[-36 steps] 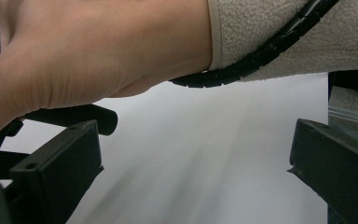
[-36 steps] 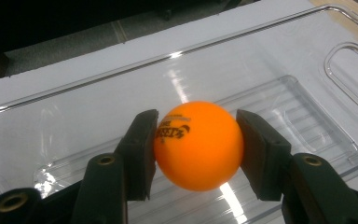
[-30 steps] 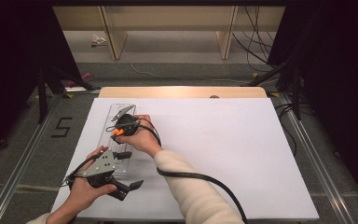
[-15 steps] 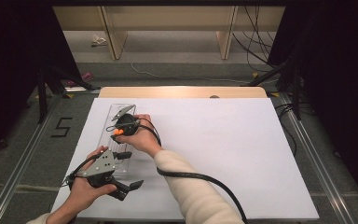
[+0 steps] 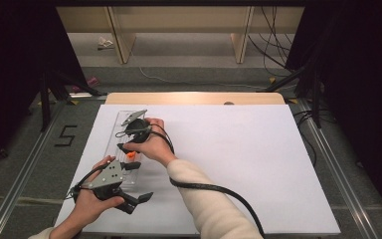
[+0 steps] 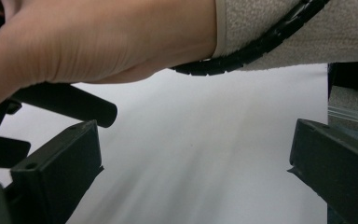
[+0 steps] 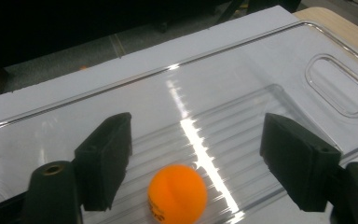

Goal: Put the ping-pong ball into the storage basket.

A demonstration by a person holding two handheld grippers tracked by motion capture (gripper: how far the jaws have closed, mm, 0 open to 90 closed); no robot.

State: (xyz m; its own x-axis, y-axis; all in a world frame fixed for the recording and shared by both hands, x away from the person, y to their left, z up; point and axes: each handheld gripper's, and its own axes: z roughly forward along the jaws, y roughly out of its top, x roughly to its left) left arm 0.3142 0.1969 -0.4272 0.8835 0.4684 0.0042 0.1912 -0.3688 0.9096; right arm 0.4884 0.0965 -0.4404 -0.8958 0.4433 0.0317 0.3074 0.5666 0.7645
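Note:
An orange ball (image 7: 177, 193) lies on the ribbed floor of a clear plastic tray (image 7: 242, 74). It sits low between the jaws of my right gripper (image 7: 198, 140), and neither pad touches it. Those jaws have just been opening and now stand wide, with nothing gripped. From above, the right gripper (image 5: 127, 151) hovers over the tray (image 5: 114, 130) at the table's left, with the ball (image 5: 131, 155) just below it. My left gripper (image 5: 139, 180) rests near the front left, open and empty (image 6: 198, 144), beside the tray's near end.
A white sheet (image 5: 238, 159) covers the table, with a wooden strip (image 5: 194, 98) along its far edge. The right forearm and its black cable (image 5: 214, 189) cross in front of the left gripper. Dark stands and cables flank the table on the floor.
The right gripper's jaws opened and let go of the orange ball, which now lies on the tray a little nearer the person. Both hands stayed in place.

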